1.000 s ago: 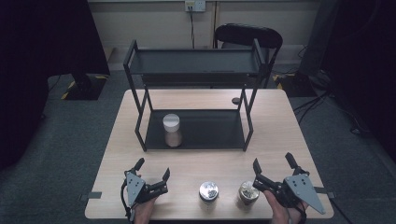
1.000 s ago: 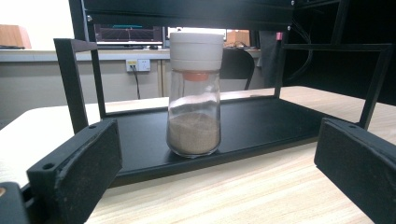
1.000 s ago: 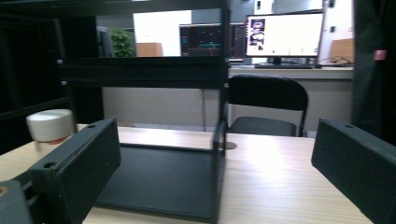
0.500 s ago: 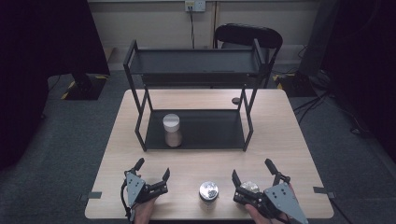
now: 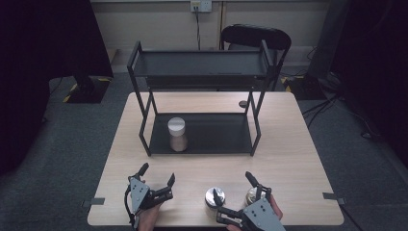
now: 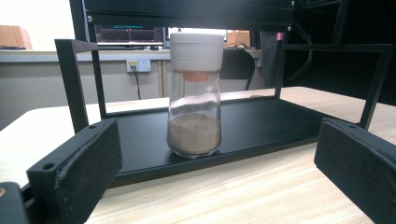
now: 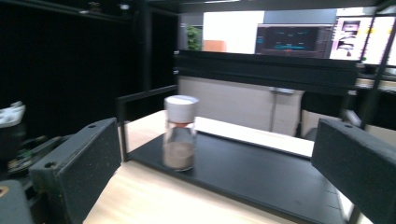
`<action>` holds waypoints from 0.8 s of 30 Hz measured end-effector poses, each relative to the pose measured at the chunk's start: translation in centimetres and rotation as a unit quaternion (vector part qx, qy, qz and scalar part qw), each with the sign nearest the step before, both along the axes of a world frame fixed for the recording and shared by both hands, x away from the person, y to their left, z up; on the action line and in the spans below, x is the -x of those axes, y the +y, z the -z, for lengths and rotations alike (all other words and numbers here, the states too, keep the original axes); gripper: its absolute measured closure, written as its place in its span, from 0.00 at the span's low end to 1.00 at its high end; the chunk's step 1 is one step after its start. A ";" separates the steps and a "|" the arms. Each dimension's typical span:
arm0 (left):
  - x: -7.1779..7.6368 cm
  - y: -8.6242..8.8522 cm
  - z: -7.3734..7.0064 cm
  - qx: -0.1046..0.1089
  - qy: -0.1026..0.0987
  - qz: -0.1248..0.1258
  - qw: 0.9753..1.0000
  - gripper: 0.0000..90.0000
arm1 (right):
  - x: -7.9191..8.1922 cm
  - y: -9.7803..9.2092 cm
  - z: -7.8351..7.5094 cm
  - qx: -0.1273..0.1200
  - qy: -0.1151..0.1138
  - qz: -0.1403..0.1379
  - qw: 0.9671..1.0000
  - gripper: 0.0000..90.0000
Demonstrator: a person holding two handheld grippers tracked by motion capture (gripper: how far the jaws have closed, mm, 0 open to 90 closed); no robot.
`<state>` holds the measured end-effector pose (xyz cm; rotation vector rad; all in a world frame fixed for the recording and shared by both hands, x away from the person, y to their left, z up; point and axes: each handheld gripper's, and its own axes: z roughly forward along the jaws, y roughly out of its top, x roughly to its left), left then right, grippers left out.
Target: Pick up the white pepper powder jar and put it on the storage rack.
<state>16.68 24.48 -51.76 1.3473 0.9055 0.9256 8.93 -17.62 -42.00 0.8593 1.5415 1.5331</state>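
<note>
A pale wooden table (image 5: 298,149) stands on grey carpet, with a dark chair (image 5: 256,36) at its far side and a wall socket (image 5: 201,6) above it. A black two-tier rack (image 5: 202,72) takes up the far middle of the table, its lower tray sitting on the wood; bare wood runs down both sides of it and across the near strip. On the lower tray, toward its left end, a glass shaker (image 5: 177,134) with a white cap stands upright, brownish powder filling its lower part; in the left gripper view the shaker (image 6: 194,95) stands straight ahead between the jaws. Near the front edge two round metal-topped jars stand close together: the left jar (image 5: 213,197) and the right jar (image 5: 252,195). The right gripper (image 5: 235,196) reaches in above them, jaws spread wide and holding nothing, one tip over the left jar and the other beside the right jar; I cannot tell whether it touches either. The left gripper (image 5: 157,174) sits at the near left corner, jaws also wide apart and empty, well clear of the jars. A small dark disc (image 5: 243,103) lies behind the rack.
</note>
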 end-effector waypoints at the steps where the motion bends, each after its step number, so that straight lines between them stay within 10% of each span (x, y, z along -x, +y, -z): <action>1: 0.0 0.0 0.0 0.000 0.000 0.001 1.000 0.00 | 0.0 0.2 0.1 0.004 0.002 -0.002 1.000 0.01; 24: 0.0 0.0 0.0 0.000 0.000 0.001 1.000 0.00 | 0.8 2.4 3.7 0.000 0.044 -0.016 0.999 0.04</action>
